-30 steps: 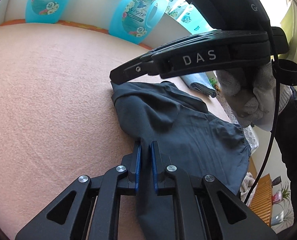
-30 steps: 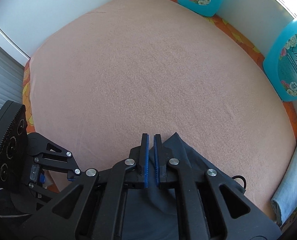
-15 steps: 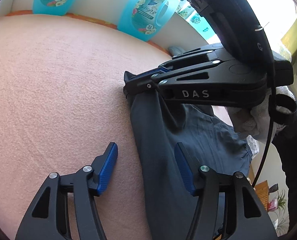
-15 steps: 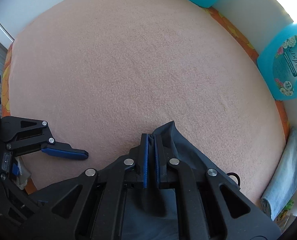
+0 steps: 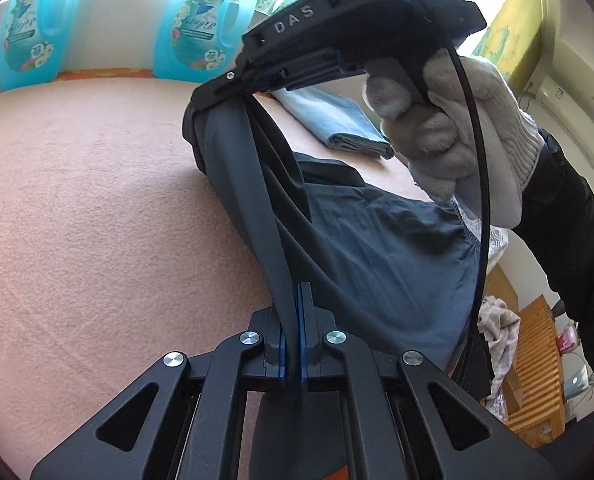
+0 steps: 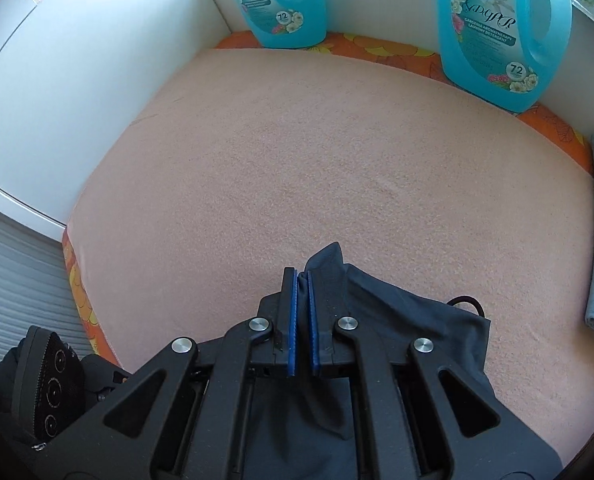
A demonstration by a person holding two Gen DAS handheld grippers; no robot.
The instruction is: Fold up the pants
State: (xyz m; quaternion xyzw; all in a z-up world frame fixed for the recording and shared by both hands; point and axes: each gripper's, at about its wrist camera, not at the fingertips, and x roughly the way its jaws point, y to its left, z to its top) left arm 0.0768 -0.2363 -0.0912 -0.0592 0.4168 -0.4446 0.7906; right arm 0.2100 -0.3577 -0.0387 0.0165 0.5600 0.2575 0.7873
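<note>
The dark blue-grey pants (image 5: pixel 377 248) lie on a peach blanket (image 5: pixel 77 220), with one edge raised off it. In the left wrist view my left gripper (image 5: pixel 295 320) is shut on a fold of the pants, its blue pads pressed on the cloth. Above and beyond it, my right gripper (image 5: pixel 213 96), in a white-gloved hand (image 5: pixel 457 132), pinches another part of the same edge. The cloth runs taut between the two. In the right wrist view the right gripper (image 6: pixel 301 312) is shut on the pants (image 6: pixel 397 328), a corner poking out past its pads.
Two blue detergent bottles (image 6: pixel 281 0) (image 6: pixel 501 32) stand against the white wall at the back. A folded light-blue towel (image 5: pixel 337 120) lies at the blanket's right side. The blanket (image 6: pixel 297 160) stretches wide to the left and ahead. A wooden slatted stand (image 5: pixel 537 360) is off to the right.
My left gripper opened wide, shifted along the pants and shut again on a fold. The right gripper rolled and lifted its edge of the pants, pulling the cloth taut.
</note>
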